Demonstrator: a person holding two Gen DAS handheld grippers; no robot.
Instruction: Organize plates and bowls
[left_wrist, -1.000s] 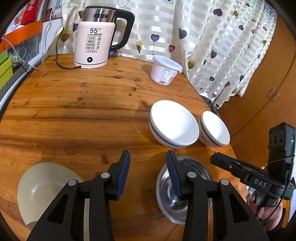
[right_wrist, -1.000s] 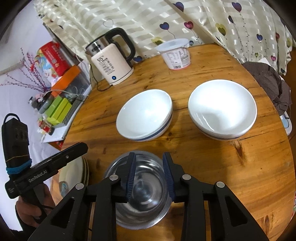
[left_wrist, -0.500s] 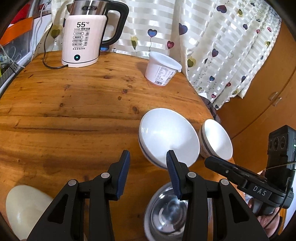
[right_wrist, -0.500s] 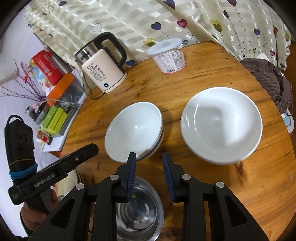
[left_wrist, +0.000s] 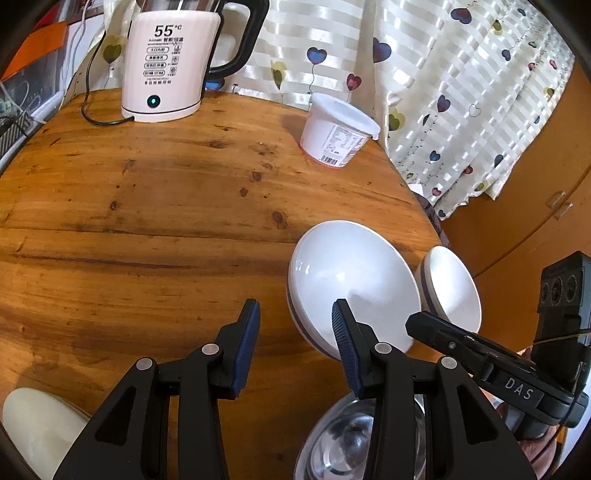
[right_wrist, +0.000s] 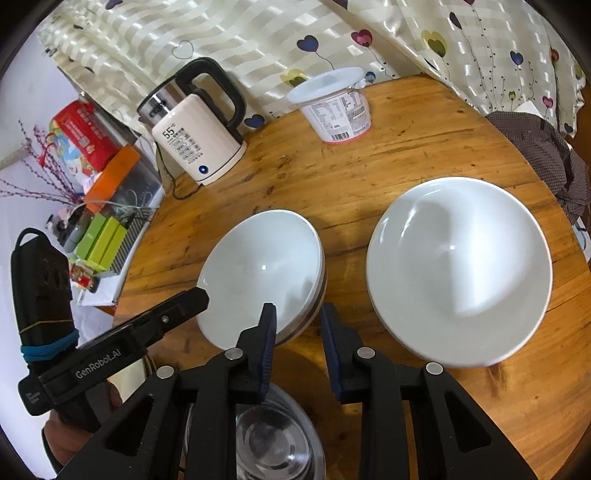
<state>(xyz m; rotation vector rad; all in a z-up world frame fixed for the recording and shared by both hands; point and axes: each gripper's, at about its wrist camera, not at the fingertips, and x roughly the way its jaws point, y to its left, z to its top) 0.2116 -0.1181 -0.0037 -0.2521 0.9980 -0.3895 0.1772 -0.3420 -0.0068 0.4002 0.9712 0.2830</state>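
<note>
Fingers of the right gripper (right_wrist: 297, 328) are closing with only air between them, poised above the near right rim of the striped bowl (right_wrist: 258, 273), while the left gripper (left_wrist: 293, 325) hangs half open and empty over bare table (left_wrist: 147, 221) just left of that same bowl. Right of the striped bowl sits a second white bowl (right_wrist: 458, 269), apart from it, a steel bowl (right_wrist: 273, 439) lies near, under both grippers, and a cream plate (left_wrist: 37, 424) shows at the near left edge. Far back stand a kettle (right_wrist: 195, 136) and a white tub (right_wrist: 332, 107) against the curtain (right_wrist: 258, 33).
</note>
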